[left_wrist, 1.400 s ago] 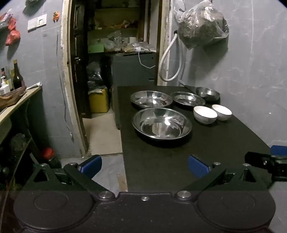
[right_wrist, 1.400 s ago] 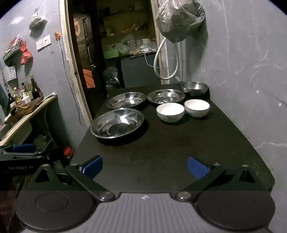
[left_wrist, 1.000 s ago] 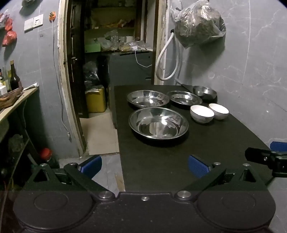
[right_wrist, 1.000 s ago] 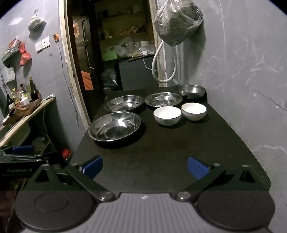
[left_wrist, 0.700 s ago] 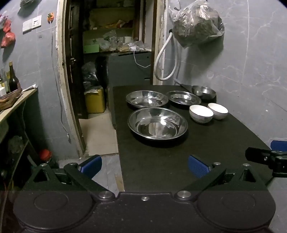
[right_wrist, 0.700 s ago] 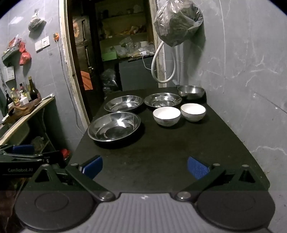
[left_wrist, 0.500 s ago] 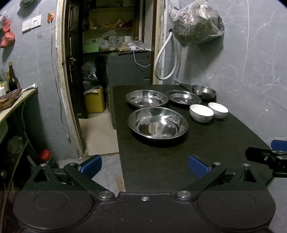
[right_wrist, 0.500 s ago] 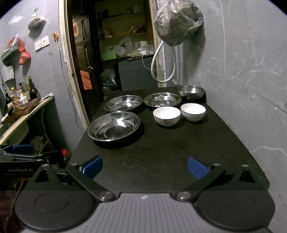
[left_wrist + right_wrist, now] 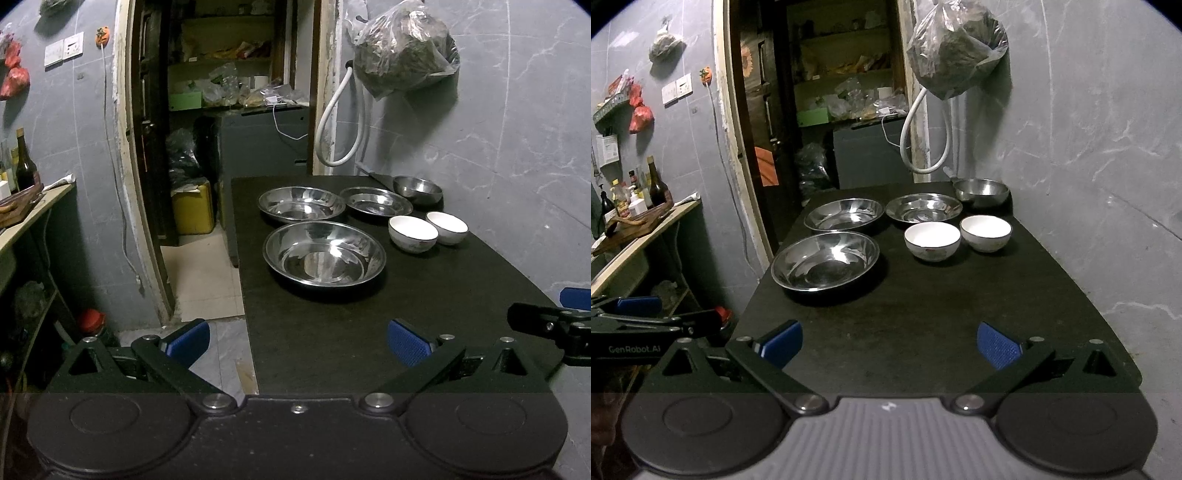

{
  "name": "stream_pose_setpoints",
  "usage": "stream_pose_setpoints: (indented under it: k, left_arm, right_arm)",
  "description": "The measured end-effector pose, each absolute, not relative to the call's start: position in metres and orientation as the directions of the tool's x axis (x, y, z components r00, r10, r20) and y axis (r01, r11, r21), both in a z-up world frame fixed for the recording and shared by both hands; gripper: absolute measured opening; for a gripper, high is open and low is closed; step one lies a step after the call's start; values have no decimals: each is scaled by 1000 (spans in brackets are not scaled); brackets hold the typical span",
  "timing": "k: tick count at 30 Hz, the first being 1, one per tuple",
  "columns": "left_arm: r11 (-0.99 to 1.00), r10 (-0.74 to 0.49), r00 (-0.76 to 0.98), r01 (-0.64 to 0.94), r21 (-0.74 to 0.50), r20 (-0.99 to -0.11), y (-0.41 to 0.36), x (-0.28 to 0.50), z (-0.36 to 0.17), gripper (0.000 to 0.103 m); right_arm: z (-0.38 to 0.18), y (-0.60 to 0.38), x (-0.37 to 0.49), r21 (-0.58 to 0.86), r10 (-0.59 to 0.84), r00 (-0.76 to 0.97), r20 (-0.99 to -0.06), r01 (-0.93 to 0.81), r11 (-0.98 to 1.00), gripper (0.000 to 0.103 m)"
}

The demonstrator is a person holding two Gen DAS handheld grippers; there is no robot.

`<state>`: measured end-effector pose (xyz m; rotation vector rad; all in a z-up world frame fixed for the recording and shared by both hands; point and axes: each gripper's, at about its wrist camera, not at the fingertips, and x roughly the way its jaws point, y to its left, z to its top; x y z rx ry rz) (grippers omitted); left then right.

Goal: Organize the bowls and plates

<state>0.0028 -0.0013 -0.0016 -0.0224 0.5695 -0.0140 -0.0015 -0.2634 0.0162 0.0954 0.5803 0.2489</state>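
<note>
On a black table (image 9: 424, 314) (image 9: 923, 317) stand three steel plates: a large one (image 9: 324, 254) (image 9: 825, 260) nearest me, a second (image 9: 301, 204) (image 9: 843, 214) behind it, a third (image 9: 375, 200) (image 9: 923, 208) to its right. A small steel bowl (image 9: 417, 189) (image 9: 981, 191) sits at the far right corner. Two white bowls stand side by side, one (image 9: 413, 228) (image 9: 932, 240) left of the other (image 9: 447, 227) (image 9: 985, 232). My left gripper (image 9: 297, 338) is open over the table's near left edge. My right gripper (image 9: 889, 341) is open above the near end, holding nothing.
A grey wall runs along the table's right side, with a hanging plastic bag (image 9: 402, 48) and a white hose (image 9: 340, 122). An open doorway (image 9: 221, 129) with shelves and a yellow canister (image 9: 192, 210) lies beyond. A side shelf with bottles (image 9: 646, 192) stands at the left.
Both grippers drifted only slightly, so the dishes sit a little further left in the left wrist view. Nothing on the table moved, and both grippers stay open.
</note>
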Motion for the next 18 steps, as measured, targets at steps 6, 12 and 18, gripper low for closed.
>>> stream_pose_setpoints:
  k: [6,12,18]
  left_arm:
    - [1000,-23,843,12,-22,-538,-2,1,0,102]
    - [1000,-24,843,17,-18,-538,-4,0,1,102]
    - [1000,-25,843,17,-20,-538,-3,0,0,102]
  right_arm:
    - [16,-267,-4,161,256,811,-527,-200,966,103]
    - [16,-267,-5,159,255,811,-526,-201,967,103]
    - [16,-268,-6,160,256,811,-526,-201,966,103]
